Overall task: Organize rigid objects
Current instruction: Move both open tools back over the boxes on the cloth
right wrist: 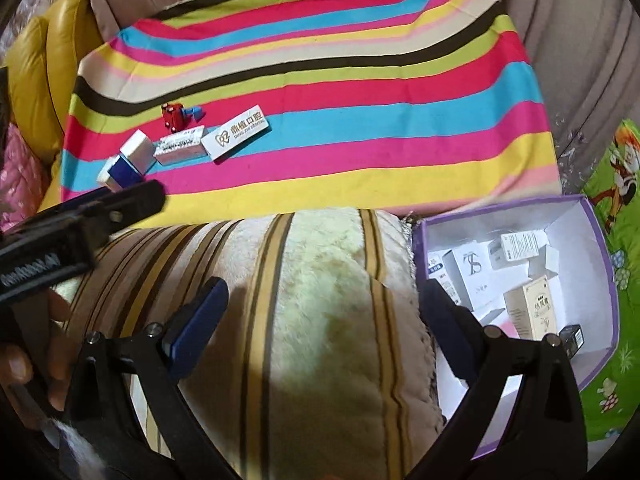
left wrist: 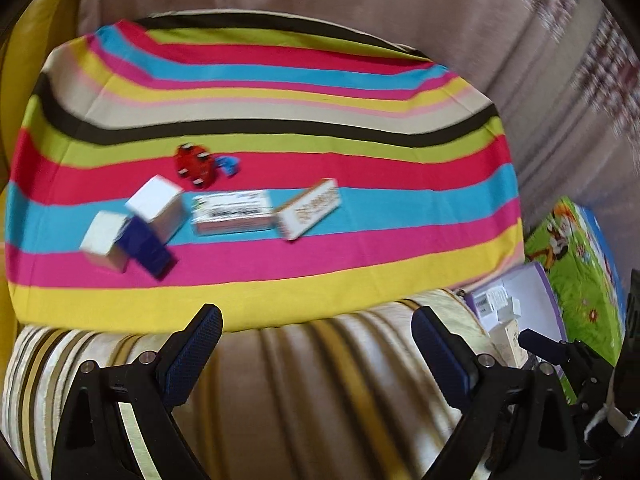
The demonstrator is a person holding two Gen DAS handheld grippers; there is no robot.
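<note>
Right, the striped cloth (right wrist: 360, 92) takes up the whole far half of both views, bands of pink, blue, yellow and green running side to side. Nearer the cameras sits a plush cushion (right wrist: 320, 320) with brown and gold stripes, touching the cloth's near yellow edge. Off to the right, a purple-edged box (right wrist: 600, 264) stands open beside the cushion, on a green cartoon mat (right wrist: 616, 184), and several small cartons lie jumbled inside it, among them a tan carton (right wrist: 530, 306) standing upright.

Both grippers are over the cushion. Left gripper (left wrist: 318, 344): jaws spread wide, nothing between the blue pads. Right gripper (right wrist: 324, 312): same story, fingers wide apart and holding nothing, its right finger reaching over the box's near corner.

Now the loose pieces, all gathered on the left part of the cloth. A white carton with printed lettering (right wrist: 239, 136) lies flat on the blue and pink bands. Just left of it, touching or nearly so, a labelled carton (right wrist: 180, 151). Further left, two white cartons and a dark blue carton (left wrist: 146, 246) huddle together, one white carton (left wrist: 158, 204) tilted up against the others. Behind them, a little red toy (left wrist: 196, 164), and tucked at its right side, a tiny blue piece (left wrist: 229, 165).
</note>
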